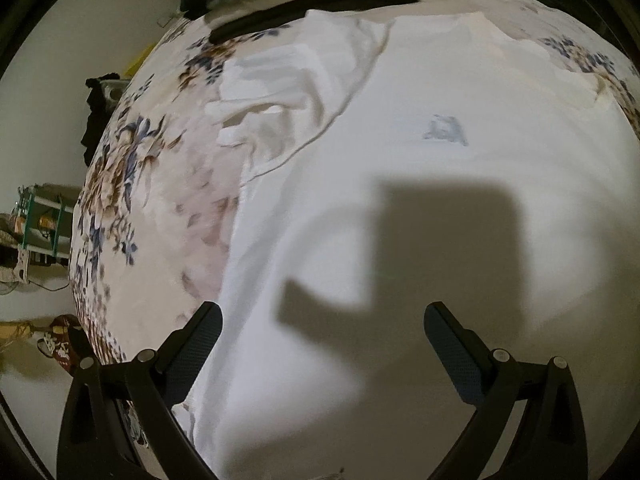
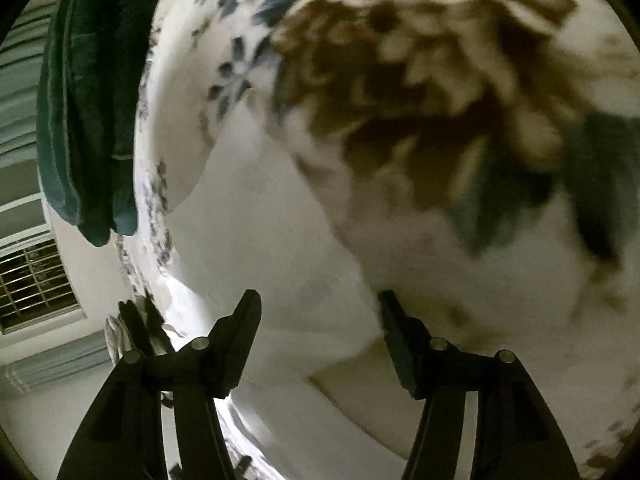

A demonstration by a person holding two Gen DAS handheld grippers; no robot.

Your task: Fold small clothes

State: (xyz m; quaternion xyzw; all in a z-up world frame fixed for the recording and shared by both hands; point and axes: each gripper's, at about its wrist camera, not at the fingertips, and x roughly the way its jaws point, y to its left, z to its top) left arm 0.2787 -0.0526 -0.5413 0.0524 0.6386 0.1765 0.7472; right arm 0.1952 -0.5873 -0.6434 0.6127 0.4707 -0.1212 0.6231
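- I see the white garment (image 1: 420, 208) lying spread on the flowered bedspread (image 1: 132, 184), filling most of my left camera's view; a small blue-grey print (image 1: 446, 130) sits on the cloth toward its far end.
- The garment's left side is bunched into a rumpled sleeve (image 1: 276, 92), with a hemmed edge curving down from it across the bedspread.
- My left gripper (image 1: 323, 328) hangs over the garment's near part with its fingers wide apart and nothing between them; the left finger (image 1: 196, 344) lies over the garment's left border, the right finger (image 1: 452, 352) over plain white cloth.
- A blocky shadow (image 1: 436, 248) falls on the garment just beyond that gripper.
- My right gripper (image 2: 320, 332) is also spread, holding nothing, close above white cloth (image 2: 280, 264) that meets the bedspread's brown and blue flowers (image 2: 420, 80); this view is blurred, and I cannot tell whether the fingertips touch the fabric.
- Beyond the garment, at the bedspread's far edge, lie dark clothes (image 1: 304, 4).
- In the right camera, a dark green folded cloth (image 2: 88, 100) sits at the bedspread's left edge, with a barred window (image 2: 36, 284) on the wall behind.
- Left of the bedspread, on the floor side, I make out a green-framed rack (image 1: 42, 220).
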